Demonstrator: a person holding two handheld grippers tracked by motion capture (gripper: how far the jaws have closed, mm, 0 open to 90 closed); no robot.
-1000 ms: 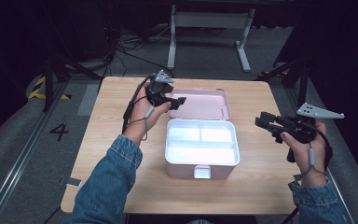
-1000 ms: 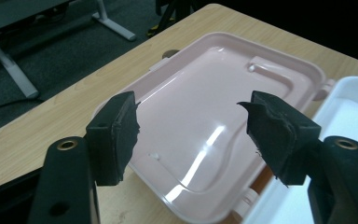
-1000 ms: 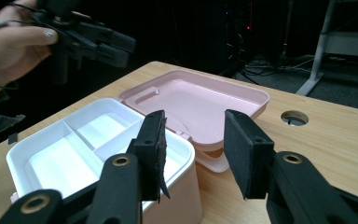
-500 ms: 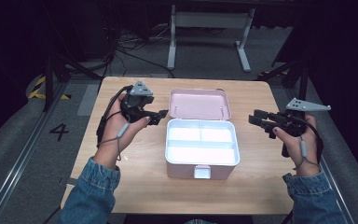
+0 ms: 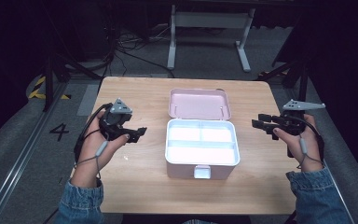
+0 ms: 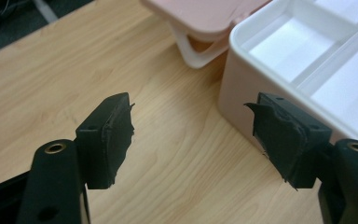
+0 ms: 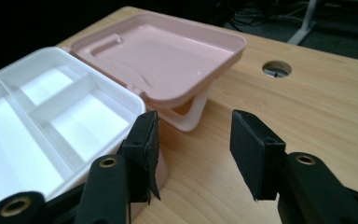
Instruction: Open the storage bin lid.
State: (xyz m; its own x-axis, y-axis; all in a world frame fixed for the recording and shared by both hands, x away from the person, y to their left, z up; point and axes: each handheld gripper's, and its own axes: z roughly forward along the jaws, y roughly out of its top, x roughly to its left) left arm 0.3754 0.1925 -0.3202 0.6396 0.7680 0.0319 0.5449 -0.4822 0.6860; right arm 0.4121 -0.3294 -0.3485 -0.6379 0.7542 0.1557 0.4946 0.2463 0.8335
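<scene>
One pink plastic box [image 5: 202,148], rectangular with three white compartments and its lid [image 5: 199,103] lying open, is sitting mid-table [image 5: 135,191] between two grippers: left gripper [image 5: 135,134] and right gripper [image 5: 259,122], jaws just opening, clamping nothing.

Glossy plastic box [image 5: 202,148] on a matt wood-grain table [image 5: 135,186].

The lunch box [image 6: 307,60] is getting chopped off by the frame edge in both gripper views, and the lid's [image 7: 163,56] underside is staying hidden.
</scene>
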